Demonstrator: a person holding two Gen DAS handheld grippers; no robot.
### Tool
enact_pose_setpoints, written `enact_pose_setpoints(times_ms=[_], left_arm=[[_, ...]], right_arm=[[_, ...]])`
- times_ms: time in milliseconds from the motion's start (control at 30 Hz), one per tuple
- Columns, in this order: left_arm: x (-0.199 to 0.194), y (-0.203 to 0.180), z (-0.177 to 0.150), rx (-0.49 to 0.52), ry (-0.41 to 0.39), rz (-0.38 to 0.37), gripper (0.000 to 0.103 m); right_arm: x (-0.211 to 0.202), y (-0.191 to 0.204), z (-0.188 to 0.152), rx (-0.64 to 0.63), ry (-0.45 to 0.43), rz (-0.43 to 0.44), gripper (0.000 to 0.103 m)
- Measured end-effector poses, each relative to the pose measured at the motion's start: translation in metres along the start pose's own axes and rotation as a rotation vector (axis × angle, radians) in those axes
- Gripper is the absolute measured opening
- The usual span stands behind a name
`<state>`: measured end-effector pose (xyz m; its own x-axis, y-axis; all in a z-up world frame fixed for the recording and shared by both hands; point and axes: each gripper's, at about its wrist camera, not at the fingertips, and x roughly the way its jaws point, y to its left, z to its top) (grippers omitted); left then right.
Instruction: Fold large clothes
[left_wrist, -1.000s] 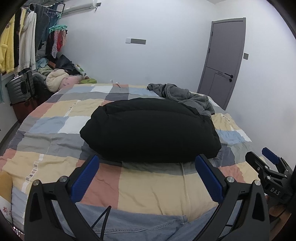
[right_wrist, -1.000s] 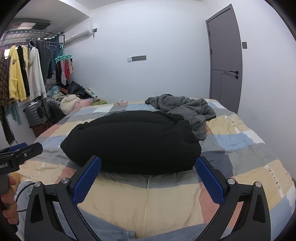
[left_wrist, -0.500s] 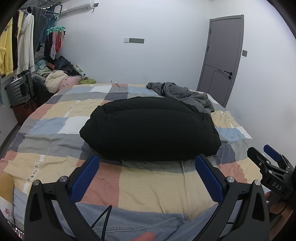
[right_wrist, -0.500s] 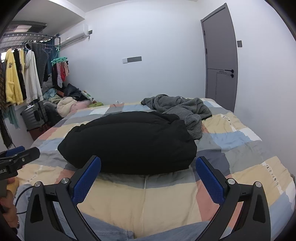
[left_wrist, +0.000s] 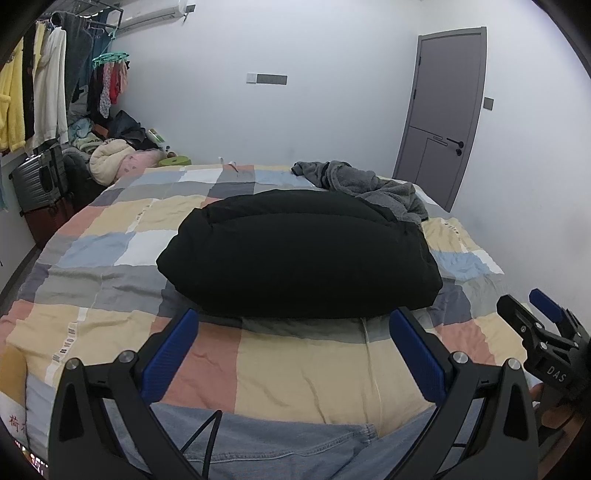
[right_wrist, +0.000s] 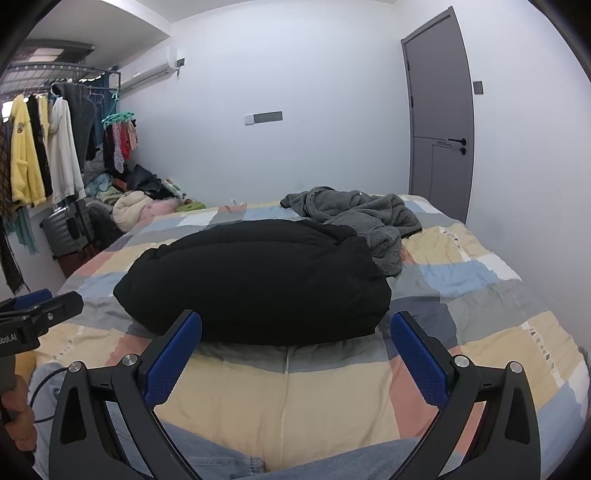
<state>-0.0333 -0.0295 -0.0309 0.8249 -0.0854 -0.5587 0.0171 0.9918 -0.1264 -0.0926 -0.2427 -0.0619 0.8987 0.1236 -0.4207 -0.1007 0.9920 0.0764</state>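
A big black padded coat (left_wrist: 299, 254) lies folded into a thick bundle on the patchwork bed (left_wrist: 110, 258); it also shows in the right wrist view (right_wrist: 255, 280). My left gripper (left_wrist: 295, 343) is open and empty, held back from the coat's near edge. My right gripper (right_wrist: 299, 347) is open and empty, also short of the coat. The right gripper shows in the left wrist view (left_wrist: 535, 325), and the left gripper shows at the left edge of the right wrist view (right_wrist: 33, 314).
A crumpled grey fleece garment (right_wrist: 362, 218) lies behind the coat at the far right. A clothes rack (right_wrist: 40, 147), a suitcase (right_wrist: 66, 232) and piled clothes stand left of the bed. A grey door (right_wrist: 439, 114) is at the right. Blue jeans (left_wrist: 266, 446) are below the grippers.
Both views rose and pulled back slightly from the bed. The coat has not moved and both grippers stayed open.
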Motion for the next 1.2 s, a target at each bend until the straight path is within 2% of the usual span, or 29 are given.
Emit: enact_pose_setpoints(times_ms=[1200], left_arm=[[-0.010, -0.005, 0.001, -0.015, -0.001, -0.018, 0.103]], right_arm=[[-0.006, -0.003, 0.003, -0.006, -0.008, 0.012, 0.103]])
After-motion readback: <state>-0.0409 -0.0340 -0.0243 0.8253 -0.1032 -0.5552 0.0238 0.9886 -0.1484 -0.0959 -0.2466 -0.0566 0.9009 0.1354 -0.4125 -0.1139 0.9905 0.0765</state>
